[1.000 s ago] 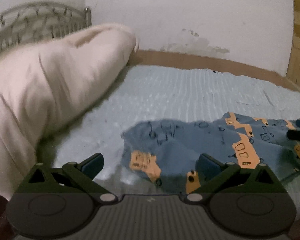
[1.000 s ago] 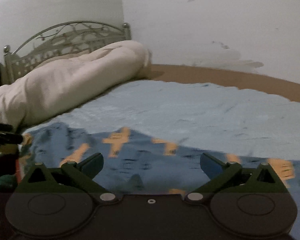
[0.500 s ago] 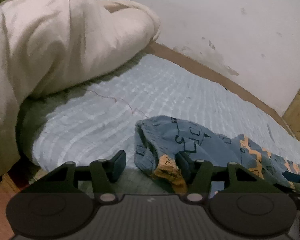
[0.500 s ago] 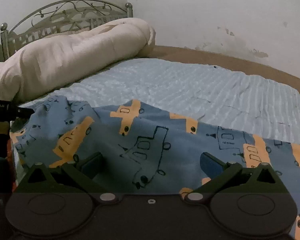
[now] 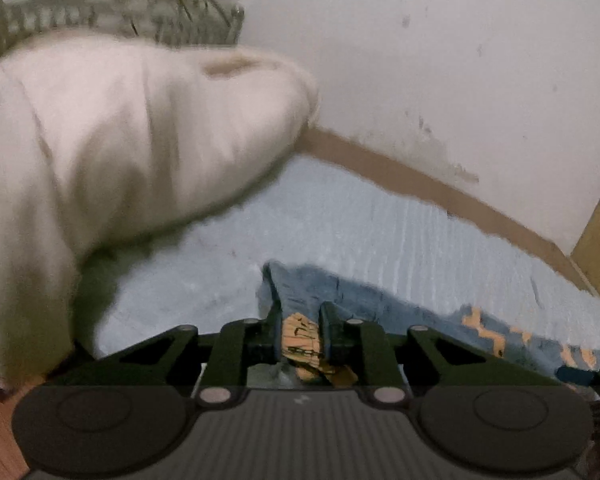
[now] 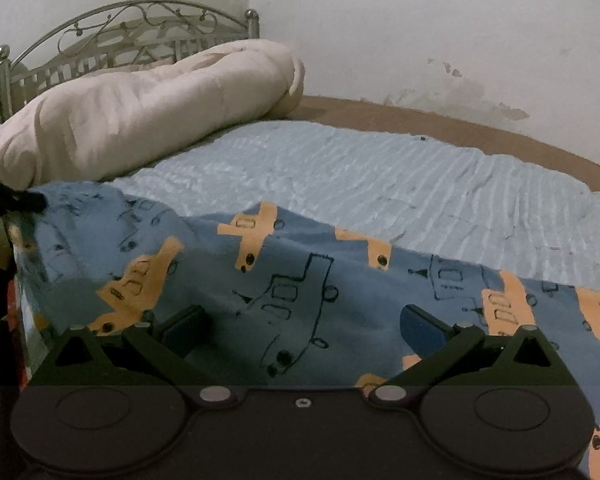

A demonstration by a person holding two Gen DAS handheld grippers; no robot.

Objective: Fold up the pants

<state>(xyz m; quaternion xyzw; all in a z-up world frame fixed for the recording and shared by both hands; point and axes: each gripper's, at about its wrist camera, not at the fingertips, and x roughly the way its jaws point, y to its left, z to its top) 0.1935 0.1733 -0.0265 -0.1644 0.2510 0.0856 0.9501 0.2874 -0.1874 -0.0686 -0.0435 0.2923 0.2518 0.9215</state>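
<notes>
Left gripper point(image 5: 300, 334): we've just been closing the jaws, and they now pinch a bunched edge of the pants point(image 5: 300, 340), an orange-print fold squeezed between the pads. Left view is motion-blurred.

Right gripper point(image 6: 304, 326): jaws spread wide, nothing clamped. We hover low over the pants point(image 6: 292, 280); fabric fills the gap between the fingers point(image 6: 422, 326), but the pads don't press on it.

Pants: blue with orange and outlined vehicle print, lying across the near part of the bed on the light blue sheet point(image 6: 380, 176), slightly rumpled. The end pinched by the left gripper is at the far left in the right view, where that gripper's dark tip point(image 6: 24, 200) shows.

Cream duvet point(image 6: 140, 112) rolled up against the metal headboard point(image 6: 120, 36), apart from the pants.
</notes>
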